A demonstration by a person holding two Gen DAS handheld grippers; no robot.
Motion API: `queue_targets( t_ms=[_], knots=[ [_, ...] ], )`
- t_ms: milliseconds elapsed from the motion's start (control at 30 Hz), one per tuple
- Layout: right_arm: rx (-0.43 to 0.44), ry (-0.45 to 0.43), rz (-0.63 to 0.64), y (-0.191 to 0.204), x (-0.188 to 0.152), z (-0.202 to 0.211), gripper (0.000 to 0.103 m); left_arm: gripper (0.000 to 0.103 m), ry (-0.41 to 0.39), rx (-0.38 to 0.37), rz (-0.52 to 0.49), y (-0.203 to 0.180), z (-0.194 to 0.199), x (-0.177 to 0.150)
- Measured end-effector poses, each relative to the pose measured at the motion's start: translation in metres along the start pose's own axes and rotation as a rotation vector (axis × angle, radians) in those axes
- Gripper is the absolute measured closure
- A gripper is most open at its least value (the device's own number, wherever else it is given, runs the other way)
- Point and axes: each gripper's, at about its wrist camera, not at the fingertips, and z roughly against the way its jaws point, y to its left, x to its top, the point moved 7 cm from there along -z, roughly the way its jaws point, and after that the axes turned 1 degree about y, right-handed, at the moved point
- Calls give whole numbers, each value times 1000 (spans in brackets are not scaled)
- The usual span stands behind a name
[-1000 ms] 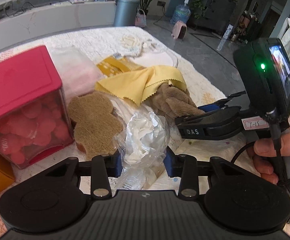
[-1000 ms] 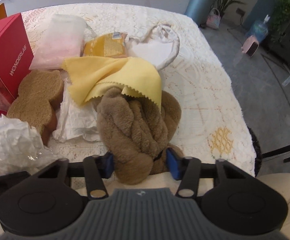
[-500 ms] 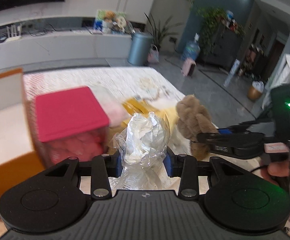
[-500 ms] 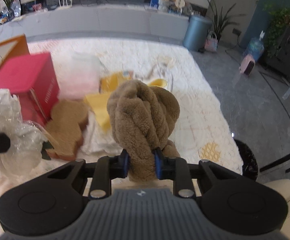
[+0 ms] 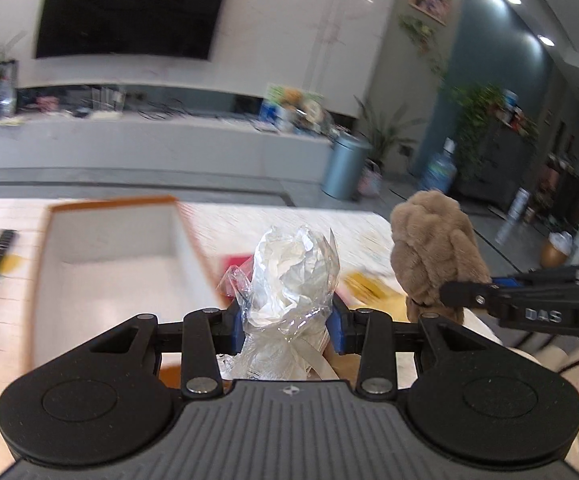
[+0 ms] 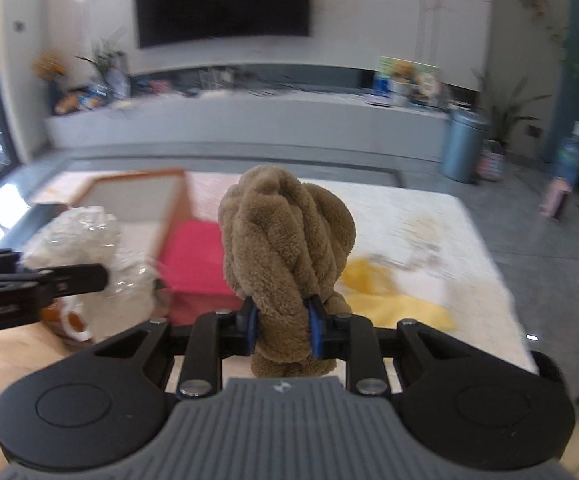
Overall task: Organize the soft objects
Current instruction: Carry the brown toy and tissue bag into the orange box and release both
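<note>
Bag (image 5: 289, 276) clamped in left gripper (image 5: 287, 328), plush (image 6: 285, 248) in right gripper (image 6: 281, 326), both held aloft; box (image 5: 117, 264) seen empty, cloth (image 6: 393, 300) left on table.

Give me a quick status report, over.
Left gripper shut on plastic bag. Right gripper shut on brown plush. Both lifted; orange box ahead, open, unobstructed.
</note>
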Motion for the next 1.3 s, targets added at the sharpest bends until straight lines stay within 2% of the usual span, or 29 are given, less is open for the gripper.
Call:
queue_targets(
  t_ms=[233, 367, 433, 500, 700, 833, 1000, 1133, 1300],
  knots=[
    [186, -48, 35, 77, 38, -14, 79, 59, -59, 106, 72, 57, 21, 25],
    [306, 14, -36, 110, 52, -46, 79, 59, -47, 133, 96, 85, 19, 32],
    [332, 56, -59, 122, 53, -68, 79, 59, -15, 170, 81, 94, 10, 32],
    [328, 97, -50, 134, 51, -89, 79, 59, 34, 190, 72, 108, 4, 24],
    [300, 242, -20, 158, 37, -153, 79, 59, 180, 174, 103, 138, -27, 3],
    [277, 349, -19, 161, 20, -187, 78, 59, 243, 166, 104, 155, -44, -9],
    [263, 434, -26, 161, 8, -216, 76, 58, 314, 163, 94, 161, -61, -20],
    [257, 469, -20, 165, 1, -230, 73, 56, 350, 194, 71, 166, -73, -24],
    [239, 457, 25, 172, -1, -230, 70, 51, 383, 214, 91, 171, -77, -30]
  ],
)
